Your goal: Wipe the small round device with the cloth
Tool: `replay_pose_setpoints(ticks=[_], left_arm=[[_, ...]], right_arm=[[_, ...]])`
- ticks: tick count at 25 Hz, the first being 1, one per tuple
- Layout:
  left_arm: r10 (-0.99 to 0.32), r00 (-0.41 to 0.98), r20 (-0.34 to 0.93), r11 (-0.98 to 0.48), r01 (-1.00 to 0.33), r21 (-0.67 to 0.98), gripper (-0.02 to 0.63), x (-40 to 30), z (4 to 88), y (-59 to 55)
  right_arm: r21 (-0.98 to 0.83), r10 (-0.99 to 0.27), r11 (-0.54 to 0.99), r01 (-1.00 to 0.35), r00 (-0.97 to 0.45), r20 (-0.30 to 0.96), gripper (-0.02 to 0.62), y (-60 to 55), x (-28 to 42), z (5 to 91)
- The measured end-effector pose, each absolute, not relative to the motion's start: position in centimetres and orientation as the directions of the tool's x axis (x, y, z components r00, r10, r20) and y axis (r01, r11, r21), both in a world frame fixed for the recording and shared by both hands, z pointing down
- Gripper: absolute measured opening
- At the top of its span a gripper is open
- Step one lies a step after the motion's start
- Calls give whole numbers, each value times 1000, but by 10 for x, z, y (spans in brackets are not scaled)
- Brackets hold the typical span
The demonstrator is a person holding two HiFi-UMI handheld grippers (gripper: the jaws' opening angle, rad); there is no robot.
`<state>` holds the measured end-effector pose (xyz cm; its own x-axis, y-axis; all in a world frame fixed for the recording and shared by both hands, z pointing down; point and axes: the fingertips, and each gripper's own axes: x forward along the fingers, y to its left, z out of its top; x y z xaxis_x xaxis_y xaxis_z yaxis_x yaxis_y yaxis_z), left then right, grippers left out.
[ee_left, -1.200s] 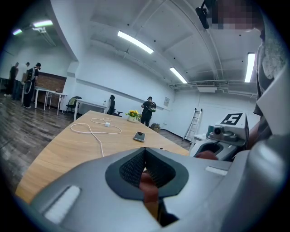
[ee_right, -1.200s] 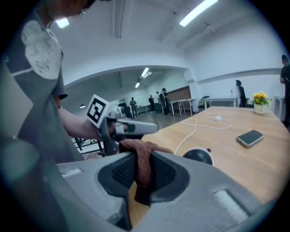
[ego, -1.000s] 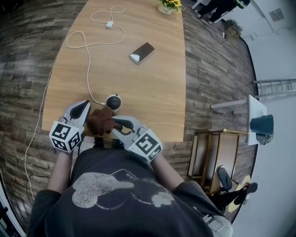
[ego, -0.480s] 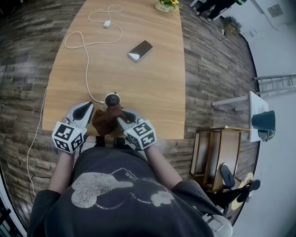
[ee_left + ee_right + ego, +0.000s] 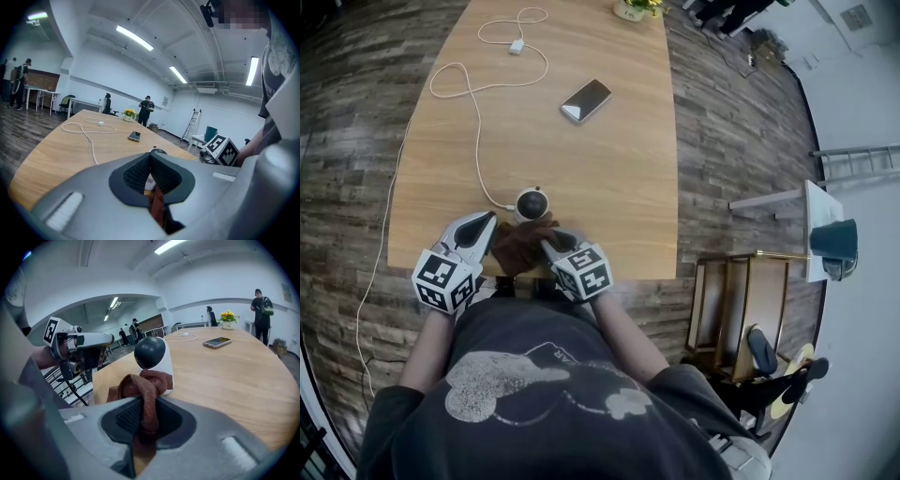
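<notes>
Wooden worktop: right tongs clench the brown cloth at the small round camera's 6 o'clock, while the left tongs are closed, seemingly empty. I'd rub around the dome gently, minding its cable.

A light wooden table stands on a dark plank floor. A white side table sits at 3 o'clock, with strip lights overhead.
</notes>
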<state>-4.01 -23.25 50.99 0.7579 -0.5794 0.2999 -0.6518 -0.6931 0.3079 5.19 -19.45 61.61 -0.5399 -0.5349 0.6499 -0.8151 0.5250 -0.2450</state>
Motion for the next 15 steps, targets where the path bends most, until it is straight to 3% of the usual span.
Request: replay_pose_setpoints(ticks=[10,15], left_arm=[[-457,839,295,-767,-539,347,18,-26,524,-228],[-499,819,284,-755,-572,321,18,-35,521,-229]], right_arm=[[-223,-641,425,-878,-465,611,54,-189,66,591],[-212,-698,427,-879,-470,540,54,-184,74,563]])
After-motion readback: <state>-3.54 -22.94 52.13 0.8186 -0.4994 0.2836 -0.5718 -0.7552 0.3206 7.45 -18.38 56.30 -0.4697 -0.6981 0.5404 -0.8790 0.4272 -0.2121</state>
